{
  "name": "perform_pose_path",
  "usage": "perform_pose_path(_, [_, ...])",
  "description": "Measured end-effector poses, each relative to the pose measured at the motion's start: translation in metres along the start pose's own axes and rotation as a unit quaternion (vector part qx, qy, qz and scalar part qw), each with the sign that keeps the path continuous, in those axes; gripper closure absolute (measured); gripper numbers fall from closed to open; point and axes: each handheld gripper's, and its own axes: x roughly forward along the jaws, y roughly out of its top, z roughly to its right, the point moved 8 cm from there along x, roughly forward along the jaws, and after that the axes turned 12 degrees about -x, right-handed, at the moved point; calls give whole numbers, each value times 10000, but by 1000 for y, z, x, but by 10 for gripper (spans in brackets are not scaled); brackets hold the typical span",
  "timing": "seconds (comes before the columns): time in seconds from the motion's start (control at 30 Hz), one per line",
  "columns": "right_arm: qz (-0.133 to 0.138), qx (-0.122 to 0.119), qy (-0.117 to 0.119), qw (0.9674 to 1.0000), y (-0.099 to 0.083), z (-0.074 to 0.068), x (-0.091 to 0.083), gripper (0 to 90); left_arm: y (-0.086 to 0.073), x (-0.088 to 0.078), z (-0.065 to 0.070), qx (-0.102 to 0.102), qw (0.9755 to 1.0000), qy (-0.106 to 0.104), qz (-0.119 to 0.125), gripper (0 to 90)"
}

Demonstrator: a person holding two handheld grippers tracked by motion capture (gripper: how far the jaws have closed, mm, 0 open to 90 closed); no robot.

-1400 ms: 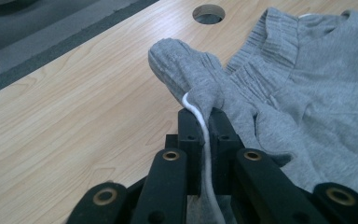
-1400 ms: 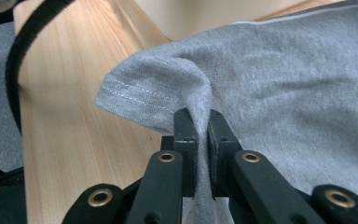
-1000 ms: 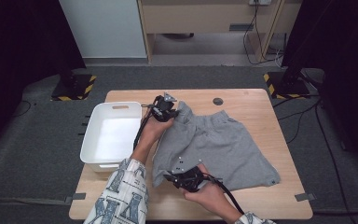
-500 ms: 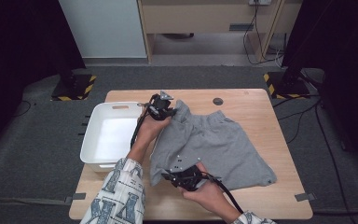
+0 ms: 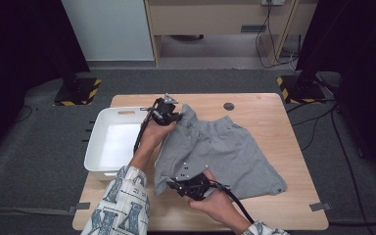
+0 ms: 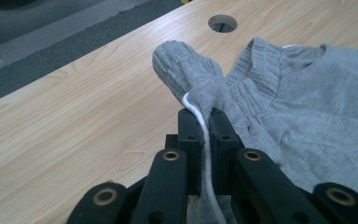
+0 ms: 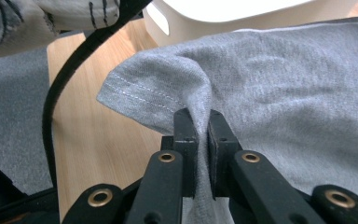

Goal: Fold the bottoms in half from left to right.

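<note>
Grey shorts [image 5: 225,152] are being held spread across the wooden tabletop [image 5: 274,112], just beside a white bin [image 5: 108,144]. The ribbed waistband, with its white drawstring [image 6: 200,119], is being pinched at the far corner by the left gripper [image 5: 170,116], whose jaws are being kept closed on the cloth. The stitched hem at the near edge is being clamped by the right gripper [image 5: 188,186], its jaws likewise being pressed tight on a fold of fabric.

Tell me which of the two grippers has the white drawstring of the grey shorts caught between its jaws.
The left gripper, clamped on the waistband of the grey shorts, has the white drawstring between its jaws. The right gripper pinches only a stitched hem corner.
</note>
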Motion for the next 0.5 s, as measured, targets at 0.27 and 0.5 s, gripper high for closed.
perform_pose_path(0.27, [98, 2, 19, 9999, 12, -3, 1, 853, 5, -10, -4, 27, 10000, -51, -51, 856])
perform_pose_path(0.5, [202, 25, 60, 9998, 24, -5, 4, 854, 6, -18, -10, 21, 9999, -99, -67, 856])
